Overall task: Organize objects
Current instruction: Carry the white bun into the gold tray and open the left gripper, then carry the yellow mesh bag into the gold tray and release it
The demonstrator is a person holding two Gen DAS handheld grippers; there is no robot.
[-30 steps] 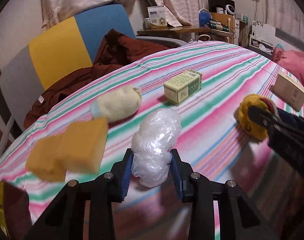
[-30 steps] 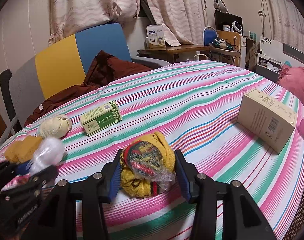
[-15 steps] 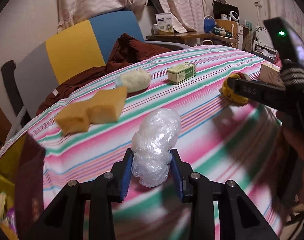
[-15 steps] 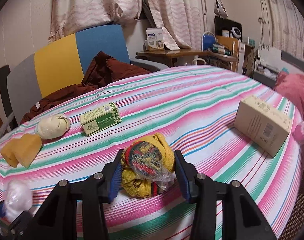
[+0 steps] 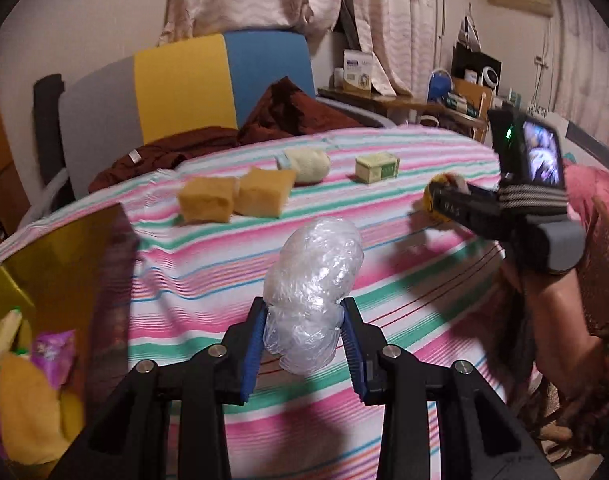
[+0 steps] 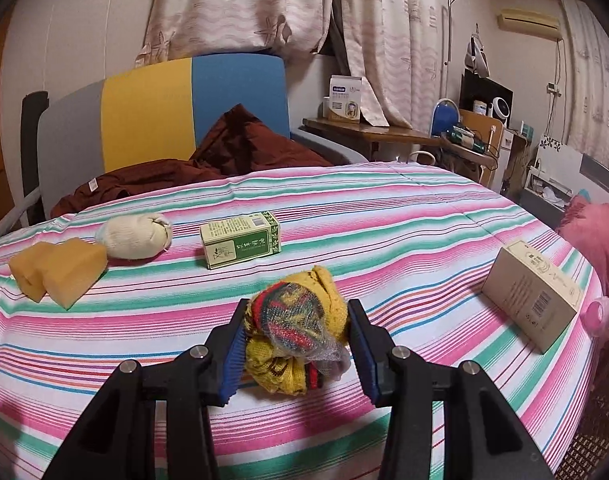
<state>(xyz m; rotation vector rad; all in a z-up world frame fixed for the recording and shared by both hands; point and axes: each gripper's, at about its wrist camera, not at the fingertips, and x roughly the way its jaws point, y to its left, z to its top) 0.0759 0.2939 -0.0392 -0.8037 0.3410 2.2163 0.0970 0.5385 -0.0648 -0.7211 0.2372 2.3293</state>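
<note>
My left gripper [image 5: 302, 320] is shut on a crumpled wad of clear plastic [image 5: 316, 276], held above the striped tablecloth [image 5: 384, 292] near its front edge. My right gripper [image 6: 294, 332] is shut on a yellow knitted bundle [image 6: 292, 312] with red and green stripes and a bit of plastic film, low over the cloth. In the left wrist view that gripper [image 5: 434, 200] shows at the right, side on, with the bundle [image 5: 438, 180] at its tip. Two yellow sponges [image 6: 60, 268], a cream sock roll [image 6: 134, 236] and a green box [image 6: 240, 240] lie further back.
A yellow open box [image 5: 64, 252] holding packets and soft items stands at the lower left of the left wrist view. A beige carton [image 6: 532, 300] lies at the table's right edge beside a pink object [image 6: 600, 312]. A chair with a maroon garment [image 6: 244, 144] stands behind.
My left gripper has drawn back and to the left with the plastic wad, and the yellow box has come into view beside it. The right gripper has stayed on the bundle, rolling slightly.
</note>
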